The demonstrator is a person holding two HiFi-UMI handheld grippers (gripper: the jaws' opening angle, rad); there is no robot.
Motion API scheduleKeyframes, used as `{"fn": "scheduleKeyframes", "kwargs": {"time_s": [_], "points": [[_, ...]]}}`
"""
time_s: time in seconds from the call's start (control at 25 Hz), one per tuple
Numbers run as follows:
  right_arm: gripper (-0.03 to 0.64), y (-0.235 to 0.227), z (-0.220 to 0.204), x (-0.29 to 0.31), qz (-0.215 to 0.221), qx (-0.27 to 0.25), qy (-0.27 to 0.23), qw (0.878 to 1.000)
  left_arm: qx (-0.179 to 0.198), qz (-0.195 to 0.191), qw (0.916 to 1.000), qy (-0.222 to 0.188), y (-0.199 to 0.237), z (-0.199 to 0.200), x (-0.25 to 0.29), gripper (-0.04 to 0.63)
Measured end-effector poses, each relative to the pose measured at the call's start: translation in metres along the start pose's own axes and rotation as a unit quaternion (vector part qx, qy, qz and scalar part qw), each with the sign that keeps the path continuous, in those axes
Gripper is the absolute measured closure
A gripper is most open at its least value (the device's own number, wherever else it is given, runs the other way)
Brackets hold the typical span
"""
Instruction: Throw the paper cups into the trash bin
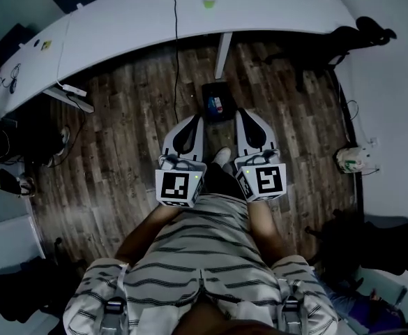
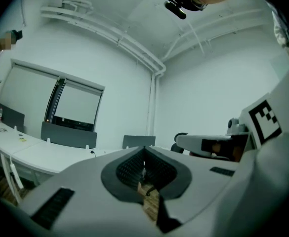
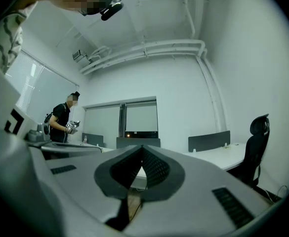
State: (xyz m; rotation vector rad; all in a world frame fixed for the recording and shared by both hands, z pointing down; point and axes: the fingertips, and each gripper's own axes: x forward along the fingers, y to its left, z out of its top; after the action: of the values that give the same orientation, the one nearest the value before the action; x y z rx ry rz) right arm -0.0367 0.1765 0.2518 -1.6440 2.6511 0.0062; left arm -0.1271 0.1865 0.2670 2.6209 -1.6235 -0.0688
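Both grippers are held close to my body over the wooden floor, pointing toward the desk. My left gripper (image 1: 194,121) is shut with nothing between its jaws, and in the left gripper view its tips (image 2: 144,150) meet. Beside it, my right gripper (image 1: 244,115) is also shut and empty, its tips (image 3: 142,149) closed in the right gripper view. A small pale cup (image 1: 208,0) stands on the far side of the white desk (image 1: 120,26). A dark square bin (image 1: 216,102) with something blue and red inside sits on the floor under the desk edge, just ahead of the grippers.
A black cable (image 1: 176,26) runs across the desk. A black office chair (image 1: 367,32) stands at the right end. A white object with cords (image 1: 351,159) lies by the right wall. Dark bags (image 1: 22,292) sit at lower left. Another person (image 3: 63,123) stands by a far desk.
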Motion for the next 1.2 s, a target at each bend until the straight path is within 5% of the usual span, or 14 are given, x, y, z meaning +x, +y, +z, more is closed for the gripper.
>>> {"fn": "scheduleKeyframes", "kwargs": {"time_s": [0.6, 1.2], "points": [[0.606, -0.128, 0.013, 0.152, 0.043, 0.014, -0.001, 0.999, 0.006, 0.044, 0.9989, 0.015, 0.041, 0.014, 0.196, 0.572], [0.607, -0.187, -0.012, 0.231, 0.049, 0.038, 0.018, 0.998, 0.023, 0.068, 0.9968, 0.036, 0.073, 0.0, 0.293, 0.572]]}}
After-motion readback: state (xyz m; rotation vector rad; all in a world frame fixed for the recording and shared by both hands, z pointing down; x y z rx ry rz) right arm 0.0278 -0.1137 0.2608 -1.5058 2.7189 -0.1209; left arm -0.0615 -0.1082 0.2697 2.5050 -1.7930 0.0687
